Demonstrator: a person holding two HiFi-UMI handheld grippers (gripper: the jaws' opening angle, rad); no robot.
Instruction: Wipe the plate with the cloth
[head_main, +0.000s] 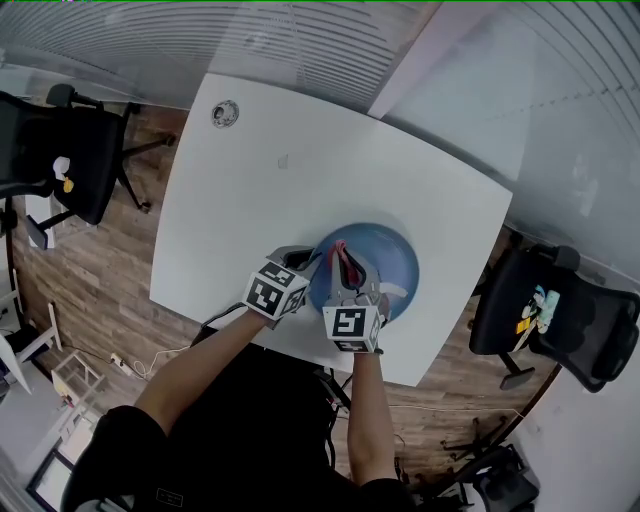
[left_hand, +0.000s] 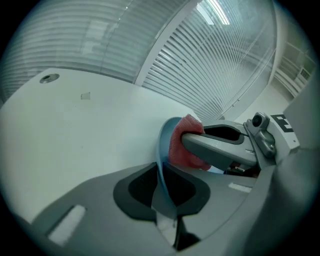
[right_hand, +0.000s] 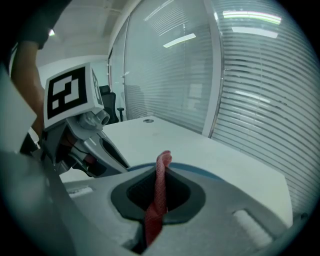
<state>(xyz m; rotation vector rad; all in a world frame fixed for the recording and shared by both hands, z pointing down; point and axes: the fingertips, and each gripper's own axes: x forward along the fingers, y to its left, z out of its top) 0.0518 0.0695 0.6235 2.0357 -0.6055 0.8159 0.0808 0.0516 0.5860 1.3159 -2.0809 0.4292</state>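
A blue plate (head_main: 392, 262) lies near the front edge of the white table (head_main: 300, 170). My left gripper (head_main: 310, 265) comes in from the plate's left side. In the left gripper view the plate's rim (left_hand: 161, 165) stands edge-on between the jaws, which are shut on it. My right gripper (head_main: 350, 278) is over the plate, shut on a red cloth (head_main: 345, 260). The cloth (right_hand: 160, 190) runs as a thin folded strip up between the right jaws. From the left gripper view the cloth (left_hand: 186, 145) bunches against the plate under a right finger (left_hand: 215, 146).
A round grommet (head_main: 225, 113) sits at the table's far left corner. Black office chairs stand at the left (head_main: 80, 160) and the right (head_main: 560, 310) of the table. A glass wall with blinds (head_main: 300, 40) runs behind it. A person's arms reach in from below.
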